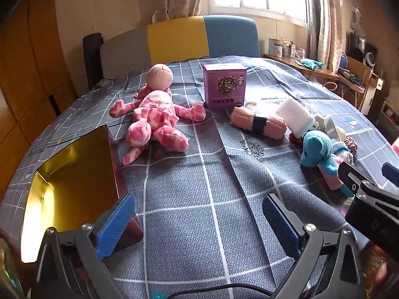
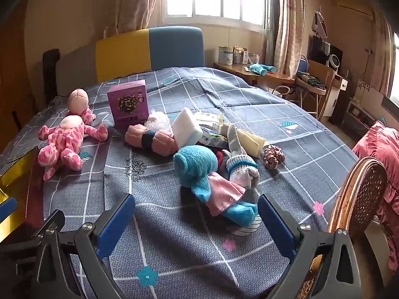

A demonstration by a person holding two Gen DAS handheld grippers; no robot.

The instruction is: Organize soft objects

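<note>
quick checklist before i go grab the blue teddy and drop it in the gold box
1. Right gripper fingers open, nothing between them: ok.
2. Left gripper fingers open, nothing between them: ok.
3. Blue teddy lying just ahead of the right gripper, top uncovered: ok.
4. Teddy free of neighbours: not ok, the grey sock lies against it.
5. Gold box open, visible inside bare: ok.
6. Bedspread clear between teddy and box: ok.

Pink plush (image 1: 154, 119) sprawled; blue plush (image 2: 199, 172) lying beside sock (image 2: 243, 172).
</note>
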